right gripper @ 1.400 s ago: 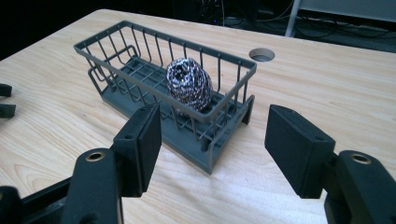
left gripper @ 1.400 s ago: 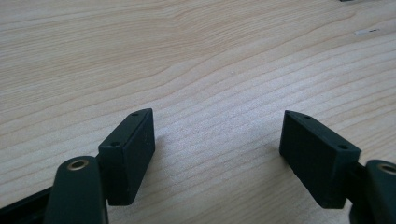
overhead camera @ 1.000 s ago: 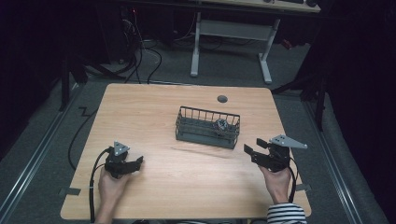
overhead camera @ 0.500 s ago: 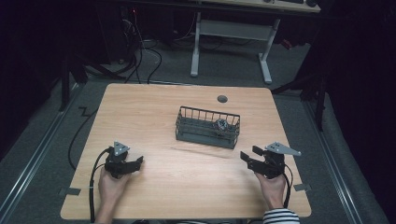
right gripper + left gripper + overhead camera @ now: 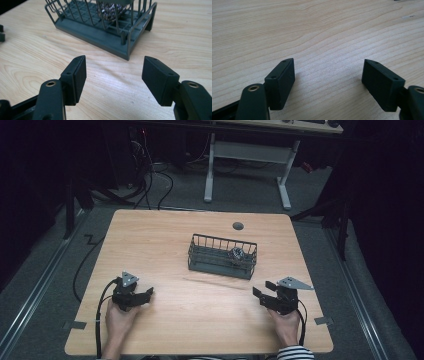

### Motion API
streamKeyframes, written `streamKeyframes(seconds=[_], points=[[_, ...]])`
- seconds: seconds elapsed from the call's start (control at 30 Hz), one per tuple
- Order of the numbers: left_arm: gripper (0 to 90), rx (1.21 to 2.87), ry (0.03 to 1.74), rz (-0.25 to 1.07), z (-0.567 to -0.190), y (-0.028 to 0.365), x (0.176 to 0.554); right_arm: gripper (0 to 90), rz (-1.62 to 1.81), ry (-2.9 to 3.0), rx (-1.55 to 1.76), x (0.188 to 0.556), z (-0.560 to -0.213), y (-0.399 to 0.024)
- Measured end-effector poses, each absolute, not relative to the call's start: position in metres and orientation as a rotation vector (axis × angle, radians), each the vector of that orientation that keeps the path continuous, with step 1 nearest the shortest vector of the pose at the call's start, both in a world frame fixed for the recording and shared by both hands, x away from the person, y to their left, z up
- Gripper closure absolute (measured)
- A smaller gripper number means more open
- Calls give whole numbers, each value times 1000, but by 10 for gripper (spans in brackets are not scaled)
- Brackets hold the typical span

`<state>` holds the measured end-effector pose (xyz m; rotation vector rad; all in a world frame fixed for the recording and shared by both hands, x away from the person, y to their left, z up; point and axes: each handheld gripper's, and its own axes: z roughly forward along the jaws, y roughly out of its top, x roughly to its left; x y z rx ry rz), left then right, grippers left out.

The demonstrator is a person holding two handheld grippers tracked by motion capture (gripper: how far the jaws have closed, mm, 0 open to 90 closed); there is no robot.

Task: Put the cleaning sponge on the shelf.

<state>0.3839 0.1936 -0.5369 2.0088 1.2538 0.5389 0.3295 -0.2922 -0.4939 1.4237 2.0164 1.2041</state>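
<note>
Black jaws of the right gripper (image 5: 264, 297) stand apart with nothing between them, low over the wooden table (image 5: 165, 235) near its right front corner. Just beyond them sits the wire basket (image 5: 222, 256), a metallic scrubber (image 5: 236, 253) in its right end. Well apart, at the table's left front, the left gripper (image 5: 143, 295) rests on the wood, jaws likewise spread and empty.

A lab: bare wooden table (image 5: 200, 330), trailing floor cables (image 5: 150, 180), dark surroundings.
</note>
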Motion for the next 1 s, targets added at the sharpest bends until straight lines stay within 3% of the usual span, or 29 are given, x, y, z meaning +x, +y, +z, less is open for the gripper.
streamKeyframes(seconds=[1.0], points=[[270,2009,1253,539,-537,194,384,349,998,2127,1401,341,-527,-269]])
